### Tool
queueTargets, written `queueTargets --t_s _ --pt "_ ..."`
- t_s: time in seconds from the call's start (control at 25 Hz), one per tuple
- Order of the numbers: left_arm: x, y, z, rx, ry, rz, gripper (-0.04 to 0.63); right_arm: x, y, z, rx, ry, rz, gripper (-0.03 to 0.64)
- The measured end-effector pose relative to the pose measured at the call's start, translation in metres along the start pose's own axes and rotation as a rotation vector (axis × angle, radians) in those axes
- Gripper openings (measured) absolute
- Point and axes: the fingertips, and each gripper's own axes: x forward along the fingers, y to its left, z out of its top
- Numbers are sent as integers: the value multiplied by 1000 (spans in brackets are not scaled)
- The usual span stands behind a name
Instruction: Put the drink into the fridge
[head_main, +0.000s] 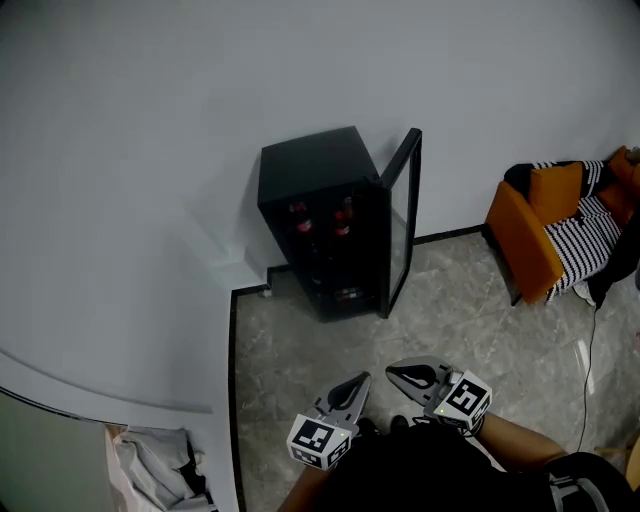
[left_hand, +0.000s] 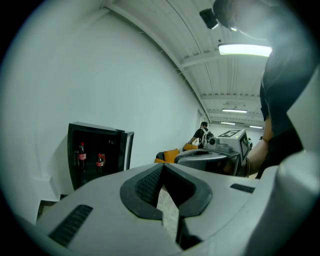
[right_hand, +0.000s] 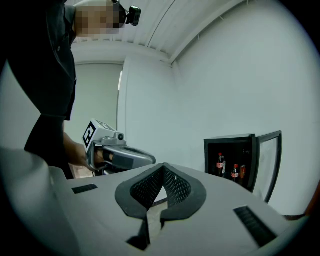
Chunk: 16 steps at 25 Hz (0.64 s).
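The black mini fridge (head_main: 325, 215) stands against the white wall with its glass door (head_main: 403, 220) swung open. Cola bottles (head_main: 298, 217) stand on its shelves; they also show in the left gripper view (left_hand: 81, 155) and the right gripper view (right_hand: 219, 164). Both grippers hover low near my body, well short of the fridge. My left gripper (head_main: 364, 379) is shut with nothing between its jaws, as its own view confirms (left_hand: 162, 167). Beside it, my right gripper (head_main: 391, 372) is also shut and empty (right_hand: 163, 166). No drink is in either gripper.
An orange armchair (head_main: 520, 235) with a striped cushion sits at the right, and a cable (head_main: 590, 350) trails over the tiled floor near it. A crumpled white bag (head_main: 150, 460) lies at the lower left by the wall. A person (left_hand: 201, 132) stands far off.
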Motion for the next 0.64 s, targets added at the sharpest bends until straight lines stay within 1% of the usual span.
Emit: queueTargets --t_s 0.16,0.32,0.44,0.64 --pt "10 -14 -5 5 -7 3 12 -18 -3 -2 -22 -31 47 21" --pt "21 -20 -11 12 14 18 12 -24 -4 0 -31 -69 76 21" --pt "27 -28 -10 20 12 9 12 -32 -5 -2 -9 -88 78 21" --pt "43 -32 -11 27 38 16 12 -48 -26 -7 11 -82 44 21"
